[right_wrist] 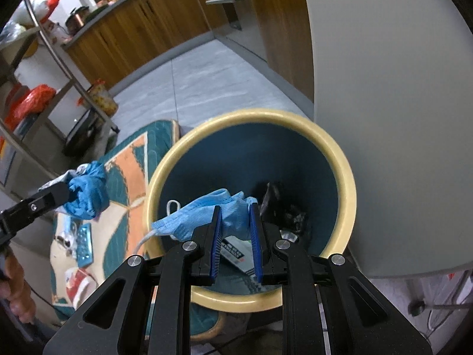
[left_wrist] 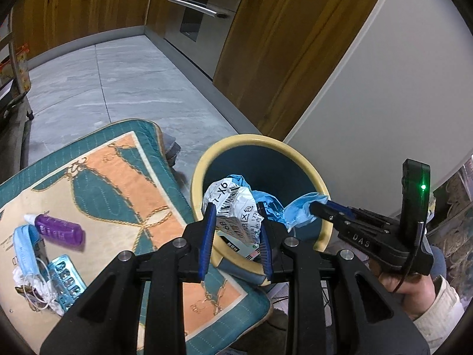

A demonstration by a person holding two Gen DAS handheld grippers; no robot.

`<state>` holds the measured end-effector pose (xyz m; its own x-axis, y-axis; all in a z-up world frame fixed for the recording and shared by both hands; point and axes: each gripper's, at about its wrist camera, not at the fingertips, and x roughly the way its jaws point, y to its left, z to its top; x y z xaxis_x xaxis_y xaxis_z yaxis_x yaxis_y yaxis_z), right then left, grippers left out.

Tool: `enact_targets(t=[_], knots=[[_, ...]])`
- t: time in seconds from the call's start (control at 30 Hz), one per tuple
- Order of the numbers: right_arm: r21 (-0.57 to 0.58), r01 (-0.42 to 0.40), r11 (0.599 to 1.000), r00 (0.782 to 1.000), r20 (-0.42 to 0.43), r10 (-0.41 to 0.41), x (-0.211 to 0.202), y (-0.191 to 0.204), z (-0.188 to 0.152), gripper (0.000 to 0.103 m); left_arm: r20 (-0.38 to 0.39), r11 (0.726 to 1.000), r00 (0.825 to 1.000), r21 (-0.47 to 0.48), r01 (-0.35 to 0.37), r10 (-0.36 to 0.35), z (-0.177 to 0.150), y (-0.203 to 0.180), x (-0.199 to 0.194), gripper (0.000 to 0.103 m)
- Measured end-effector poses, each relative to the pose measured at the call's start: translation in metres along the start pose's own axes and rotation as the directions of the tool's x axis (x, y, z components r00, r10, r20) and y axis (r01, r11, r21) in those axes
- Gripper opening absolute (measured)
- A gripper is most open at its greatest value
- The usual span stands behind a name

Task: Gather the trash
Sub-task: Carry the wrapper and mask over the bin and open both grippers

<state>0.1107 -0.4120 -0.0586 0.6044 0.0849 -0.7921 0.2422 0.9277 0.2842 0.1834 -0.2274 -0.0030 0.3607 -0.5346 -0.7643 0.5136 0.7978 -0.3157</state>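
Clamping a crumpled printed wrapper (left_wrist: 233, 213) with blue plastic behind it, left gripper (left_wrist: 236, 236) hangs over the yellow-rimmed bin (left_wrist: 201, 177). On the patterned mat (left_wrist: 124, 177): purple bottle (left_wrist: 60, 228), face mask (left_wrist: 26, 242), blister pack (left_wrist: 65, 278).

Right wrist view: right gripper (right_wrist: 236, 230) pinched on a blue mask (right_wrist: 207, 210) above the bin's rim (right_wrist: 348, 189); dark scraps (right_wrist: 283, 210) lie inside.
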Motion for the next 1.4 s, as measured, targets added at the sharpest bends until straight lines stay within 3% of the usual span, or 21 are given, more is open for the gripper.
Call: enact_targets(t=[0.1,0.33,0.53,0.7,0.77,0.93,1.4], knots=[[-0.005,-0.004,1.0,1.0,-0.015,0.004,0.001,0.003,-0.001,0.027,-0.007,1.0,1.0,0.009,-0.01,0.01,0.0,-0.005,0.012,0.026],[0.023,-0.024,0.999,1.0,-0.012,0.024,-0.003,-0.001,0.001,0.056,-0.054,0.998,0.997,0.032,-0.047,0.049,-0.005,-0.012,0.046,0.027],[0.057,-0.032,0.998,0.999,0.008,0.032,-0.007,-0.005,0.001,0.066,-0.082,0.996,0.995,0.07,-0.049,0.054,-0.008,-0.022,0.065,0.028],[0.087,-0.04,0.995,0.999,0.026,0.037,-0.011,-0.008,0.003,0.068,-0.1,0.993,0.994,0.113,-0.04,0.051,-0.012,-0.033,0.073,0.041],[0.086,-0.042,0.995,0.999,0.028,0.04,-0.012,-0.008,0.003,0.068,-0.096,0.992,0.994,0.121,-0.036,0.047,-0.012,-0.035,0.073,0.059],[0.097,-0.053,0.994,0.998,0.037,0.05,-0.013,-0.009,0.003,0.071,-0.07,0.991,0.996,0.131,-0.04,0.05,-0.011,-0.035,0.064,0.08],[0.106,-0.092,0.99,0.995,0.04,0.088,-0.01,0.006,0.006,0.09,0.009,0.994,0.995,0.048,-0.1,0.1,-0.007,0.011,0.008,0.091]])
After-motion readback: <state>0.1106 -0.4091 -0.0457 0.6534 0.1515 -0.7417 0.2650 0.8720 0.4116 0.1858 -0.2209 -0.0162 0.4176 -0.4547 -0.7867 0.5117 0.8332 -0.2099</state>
